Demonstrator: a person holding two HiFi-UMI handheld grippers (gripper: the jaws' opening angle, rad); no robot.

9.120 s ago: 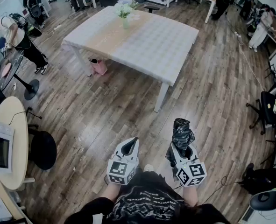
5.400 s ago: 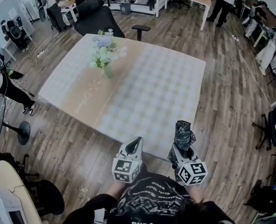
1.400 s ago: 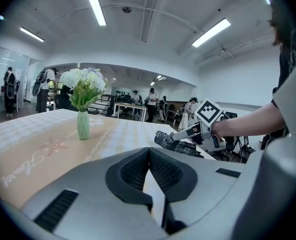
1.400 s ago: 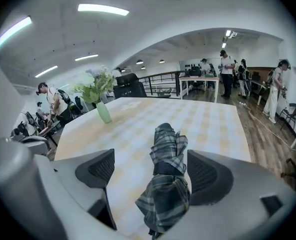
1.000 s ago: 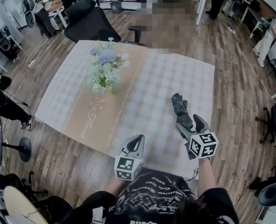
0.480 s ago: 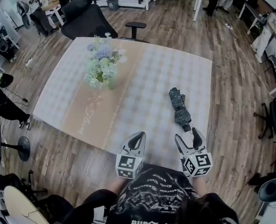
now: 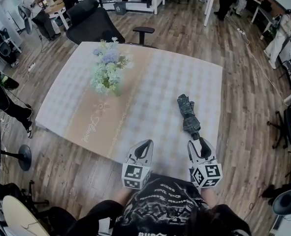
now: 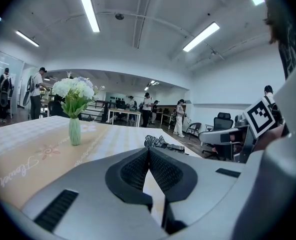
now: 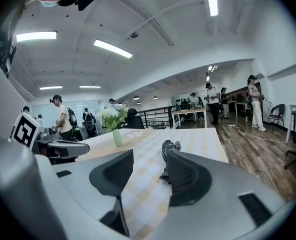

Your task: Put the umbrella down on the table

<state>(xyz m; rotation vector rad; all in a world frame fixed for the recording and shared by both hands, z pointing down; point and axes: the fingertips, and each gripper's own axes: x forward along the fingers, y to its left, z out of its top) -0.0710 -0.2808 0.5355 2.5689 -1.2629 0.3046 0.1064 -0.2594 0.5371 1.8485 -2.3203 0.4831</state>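
Right gripper [image 7: 199, 143] first, head view: jaws partly apart and just been closing, nothing between them; it hangs over the near edge of the table [image 7: 150, 90], just short of the umbrella [image 7: 188, 113]; that one lies flat by the right edge, handle end toward the near right corner; left gripper [image 7: 145, 145] sits alongside.

Left gripper view: jaws pressed together on nothing; umbrella [image 8: 160, 142] lies ahead, well right of the flower vase [image 8: 74, 126].

Right gripper view: gap between the pads shows only bare table; umbrella [image 9: 170, 146] sits beyond the right jaw's tip, folded, dark checked fabric, a bit rumpled.

Reckon the job's basically done; I'd pull straight back so nothing catches it.
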